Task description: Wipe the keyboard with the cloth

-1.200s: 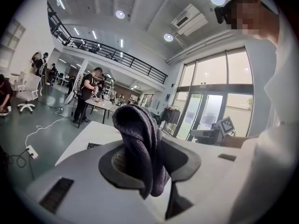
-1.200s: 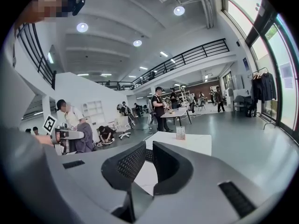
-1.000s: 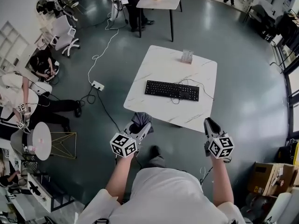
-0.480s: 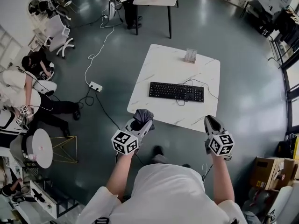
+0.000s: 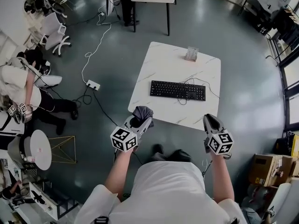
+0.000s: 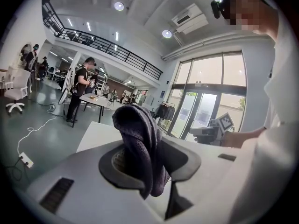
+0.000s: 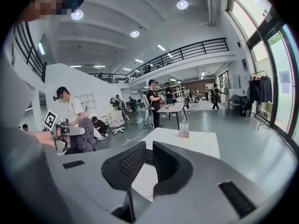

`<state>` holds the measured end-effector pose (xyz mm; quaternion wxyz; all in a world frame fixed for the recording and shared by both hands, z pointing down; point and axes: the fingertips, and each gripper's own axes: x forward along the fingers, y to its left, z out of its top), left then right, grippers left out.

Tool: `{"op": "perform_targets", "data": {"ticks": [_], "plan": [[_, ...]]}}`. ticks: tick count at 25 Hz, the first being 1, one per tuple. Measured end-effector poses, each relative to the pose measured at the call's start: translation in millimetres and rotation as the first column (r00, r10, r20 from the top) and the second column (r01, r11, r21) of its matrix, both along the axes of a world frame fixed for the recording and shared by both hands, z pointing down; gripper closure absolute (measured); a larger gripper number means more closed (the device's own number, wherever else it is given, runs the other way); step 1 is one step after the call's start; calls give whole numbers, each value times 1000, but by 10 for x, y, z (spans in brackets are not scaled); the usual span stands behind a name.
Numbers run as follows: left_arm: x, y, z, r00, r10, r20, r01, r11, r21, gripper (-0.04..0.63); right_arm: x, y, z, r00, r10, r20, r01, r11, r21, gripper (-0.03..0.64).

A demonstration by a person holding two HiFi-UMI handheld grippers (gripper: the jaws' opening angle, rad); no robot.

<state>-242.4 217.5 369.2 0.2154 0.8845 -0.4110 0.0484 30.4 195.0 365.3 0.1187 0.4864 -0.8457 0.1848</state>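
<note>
In the left hand-held gripper (image 5: 139, 121) bunches a nubby cloth (image 6: 140, 139).

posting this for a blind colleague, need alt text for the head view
Seen from above, a person stands before a white marble-look table bearing a black keyboard, holding a gripper in each hand near its front edge. The left gripper clamps a dark grey cloth; the right gripper holds nothing.

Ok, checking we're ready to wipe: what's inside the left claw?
A dark grey cloth, pinched in the left claw and bunched above its tips. Where the pads press it is covered by the cloth itself.
</note>
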Motion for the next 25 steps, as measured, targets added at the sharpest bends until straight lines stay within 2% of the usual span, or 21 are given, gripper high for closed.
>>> {"op": "perform_targets", "data": {"ticks": [9,21,25], "plan": [[39,-46,52,1000,-16,1,16,1000,-16,469,17,-111,62,1000,-17,3,17,1000,-11,560],[205,-431,219,995,-62,77,65,997,-43,471,215,-616,264,998,-43,40,45,998,-43,560],[299,-562,347,993,-79,83,84,994,-66,471,338,-797,413,998,-48,45,51,996,-68,560]]}}
